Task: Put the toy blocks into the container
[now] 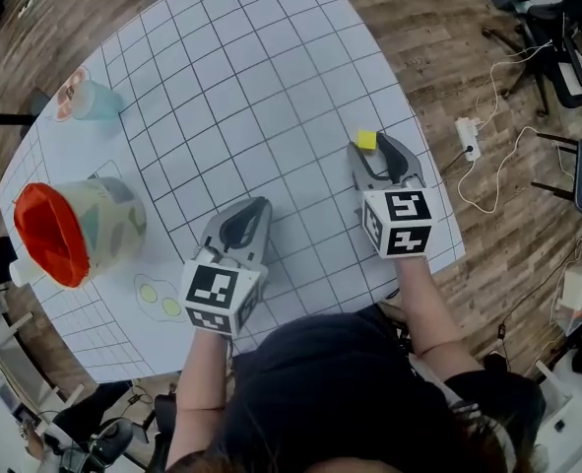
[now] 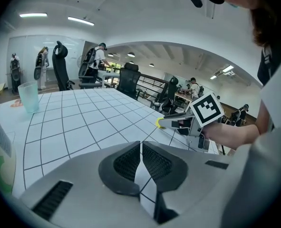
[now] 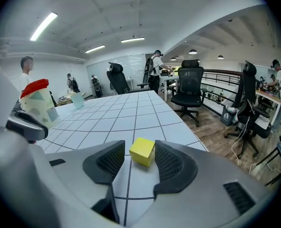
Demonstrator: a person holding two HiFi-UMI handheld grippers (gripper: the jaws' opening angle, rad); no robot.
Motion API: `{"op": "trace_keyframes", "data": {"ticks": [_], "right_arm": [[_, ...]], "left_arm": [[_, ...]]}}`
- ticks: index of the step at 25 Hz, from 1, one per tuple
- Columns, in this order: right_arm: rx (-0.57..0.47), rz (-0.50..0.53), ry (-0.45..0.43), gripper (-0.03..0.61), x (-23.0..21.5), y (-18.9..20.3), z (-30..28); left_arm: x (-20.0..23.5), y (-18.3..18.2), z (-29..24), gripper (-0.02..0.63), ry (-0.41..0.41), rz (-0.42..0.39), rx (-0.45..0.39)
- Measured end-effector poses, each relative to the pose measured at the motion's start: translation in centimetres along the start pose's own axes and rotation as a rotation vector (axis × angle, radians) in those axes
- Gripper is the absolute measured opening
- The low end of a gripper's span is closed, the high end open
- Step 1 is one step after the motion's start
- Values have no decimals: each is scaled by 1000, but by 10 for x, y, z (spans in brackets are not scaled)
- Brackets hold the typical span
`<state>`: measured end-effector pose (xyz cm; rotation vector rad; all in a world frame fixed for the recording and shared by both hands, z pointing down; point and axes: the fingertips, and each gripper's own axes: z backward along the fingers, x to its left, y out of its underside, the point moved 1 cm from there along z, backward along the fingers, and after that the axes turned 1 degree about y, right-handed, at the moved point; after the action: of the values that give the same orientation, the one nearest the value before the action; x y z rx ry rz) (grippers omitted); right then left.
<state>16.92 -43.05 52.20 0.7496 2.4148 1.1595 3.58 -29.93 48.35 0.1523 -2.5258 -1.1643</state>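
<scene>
**Head view:** You bring the right gripper [image 1: 373,147] down at the far right corner of the white gridded desk [image 1: 271,67]. Its jaws bracket the small yellow toy cube [image 1: 366,140], which looks like the start of a pick-up. The left gripper [image 1: 254,208] rests low near the desk's front edge with nothing to work on. The pale printed container with the red-orange rim [image 1: 79,227] waits at the desk's left side, well apart from the cube, so the carry would cross most of the desk. A translucent pale-blue plastic cup [image 1: 94,100] stands beyond the container, out of the way.

**Left gripper view:** The left jaws are nearly together, with only a thin slit between the ribbed pads and bare desk showing through. They hold nothing.

**Right gripper view:** The right jaws stand wide, and the cube sits on the desk between the pads. It lies just beside the right-hand pad and clear of the left one. Whether that near pad is already touching it cannot be told, and no grip is made yet. The cube sits skewed to the pads, so it may turn as the jaws close.
</scene>
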Motion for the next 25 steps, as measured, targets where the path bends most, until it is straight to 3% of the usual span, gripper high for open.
{"op": "trace_keyframes", "data": {"ticks": [12,25], "right_arm": [[15,47,58,179,-5,1,-6],[-62,121,-55,173,58,-31,40]], "left_arm": [[10,3,4,38,-18,21,-4],[28,0,76,37,-113,53,-152]]}}
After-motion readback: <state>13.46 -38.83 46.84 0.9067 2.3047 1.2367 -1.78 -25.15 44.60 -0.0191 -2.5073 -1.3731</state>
